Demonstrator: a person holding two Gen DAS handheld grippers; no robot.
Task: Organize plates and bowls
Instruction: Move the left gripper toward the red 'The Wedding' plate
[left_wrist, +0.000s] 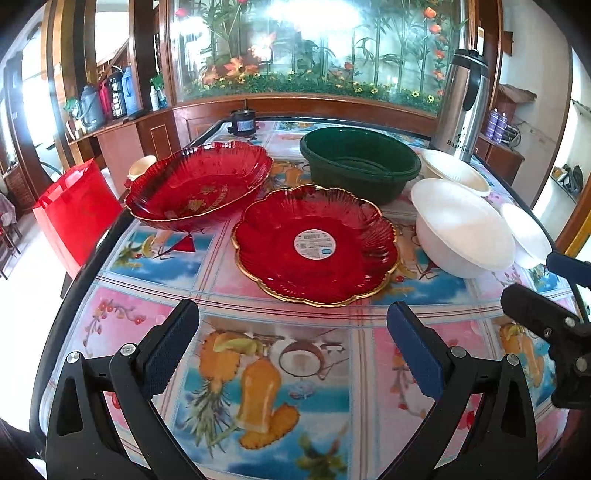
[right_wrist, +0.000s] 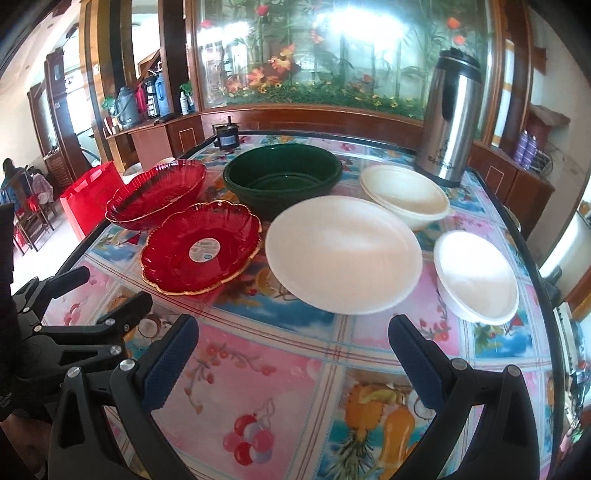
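Left tongs (left_wrist: 293, 343) were spread wide with nothing between them, low in the frame over the fruit-print table (left_wrist: 258, 369). Right tongs (right_wrist: 293, 354) were likewise wide and empty, low centre in the right wrist view.

Left wrist view: red scalloped plate (left_wrist: 316, 245) with gold rim and round label lay flat at frame centre. Red fluted bowl (left_wrist: 199, 184) sat up-left of it, rims close. Dark green basin (left_wrist: 360, 162) stood behind the plate, upper centre. Large white bowl (left_wrist: 461, 227) sat at centre right, tilted; a cream bowl stack (left_wrist: 454, 170) lay behind it and a small white bowl (left_wrist: 526, 234) at the right edge. Steel thermos (left_wrist: 461, 107) stood upright, upper right. Red bag (left_wrist: 77, 210) was visible off the table's left edge.
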